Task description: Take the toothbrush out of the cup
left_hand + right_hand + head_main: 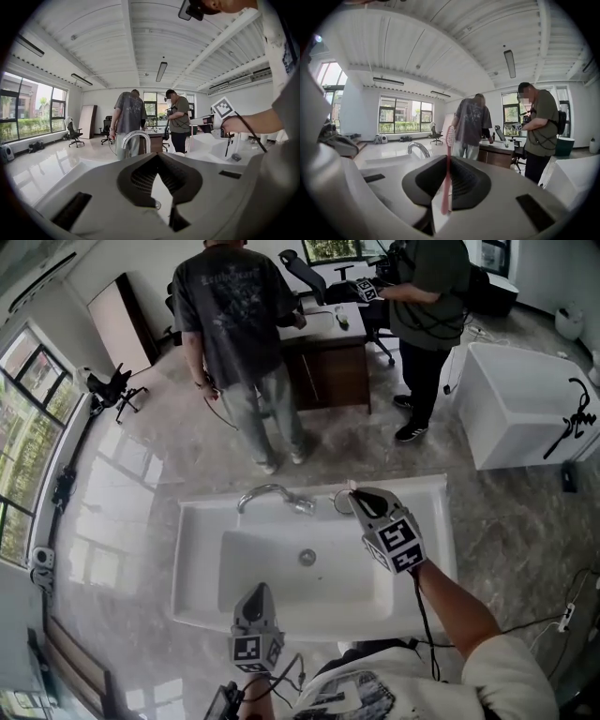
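My right gripper hangs above the back right of the white sink, just over a clear cup that stands beside the faucet. It is shut on a pink toothbrush, which stands upright between the pads with its bristle head on top. In the head view only the toothbrush tip shows past the jaws. My left gripper hovers over the sink's front edge, with its jaws together and nothing between them. Its view also catches the right gripper's marker cube.
Two people stand at a dark desk beyond the sink. A large white box sits at the right, with a black cable on it. An office chair and a tripod-like stand are further back. Windows line the left wall.
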Available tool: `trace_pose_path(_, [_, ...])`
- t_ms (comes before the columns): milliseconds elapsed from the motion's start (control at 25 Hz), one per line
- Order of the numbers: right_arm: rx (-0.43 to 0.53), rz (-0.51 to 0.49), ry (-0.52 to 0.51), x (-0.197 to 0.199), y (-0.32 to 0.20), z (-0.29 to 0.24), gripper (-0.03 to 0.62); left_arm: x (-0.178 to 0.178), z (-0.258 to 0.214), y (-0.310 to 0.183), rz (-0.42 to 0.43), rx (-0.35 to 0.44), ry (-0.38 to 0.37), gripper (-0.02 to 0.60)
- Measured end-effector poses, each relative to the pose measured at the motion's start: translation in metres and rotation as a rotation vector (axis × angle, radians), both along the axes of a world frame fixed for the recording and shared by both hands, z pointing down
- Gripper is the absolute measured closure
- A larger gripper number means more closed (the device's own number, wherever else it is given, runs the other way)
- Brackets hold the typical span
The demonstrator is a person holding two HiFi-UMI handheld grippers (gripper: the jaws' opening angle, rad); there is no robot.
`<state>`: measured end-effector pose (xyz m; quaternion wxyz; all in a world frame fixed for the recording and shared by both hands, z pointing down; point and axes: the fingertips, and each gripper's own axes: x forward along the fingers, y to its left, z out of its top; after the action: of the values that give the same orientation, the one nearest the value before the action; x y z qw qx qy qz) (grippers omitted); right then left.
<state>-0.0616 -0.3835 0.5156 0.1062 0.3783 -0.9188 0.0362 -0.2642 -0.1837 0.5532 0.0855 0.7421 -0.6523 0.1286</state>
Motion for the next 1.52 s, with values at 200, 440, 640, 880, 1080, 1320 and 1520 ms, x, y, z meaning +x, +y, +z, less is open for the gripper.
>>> trace_pose_path(200, [0.055,0.077,-0.084,0.047,0.055,-0.049,0.571,0.013,-0.008,-0.005,0.061,0.027,0.004,0.561])
trace_pose_path(440, [0.104,0.165,-0.149,0.087,0.107,-0.085,0.571,0.027,-0.018,-0.008,0.122,0.051,0.011,0.561])
trace_pose_path(640, [0.106,0.2,-0.147,0.1,0.132,-0.085,0.571,0.041,-0.021,-0.005,0.179,0.062,0.004,0.561])
trace_pose_path(880, [0.113,0.225,-0.168,0.103,0.151,-0.091,0.571,0.042,-0.034,-0.004,0.201,0.084,-0.003,0.561])
trace_pose_path(1080, [0.124,0.227,-0.161,0.103,0.158,-0.09,0.572,0.043,-0.042,-0.004,0.208,0.1,-0.004,0.561])
trace_pose_path(1320, [0.132,0.256,-0.184,0.103,0.157,-0.093,0.577,0.039,-0.043,-0.007,0.218,0.103,-0.016,0.561])
trace_pose_path(1520, [0.126,0.256,-0.178,0.106,0.157,-0.09,0.577,0.038,-0.046,-0.01,0.218,0.111,-0.021,0.561])
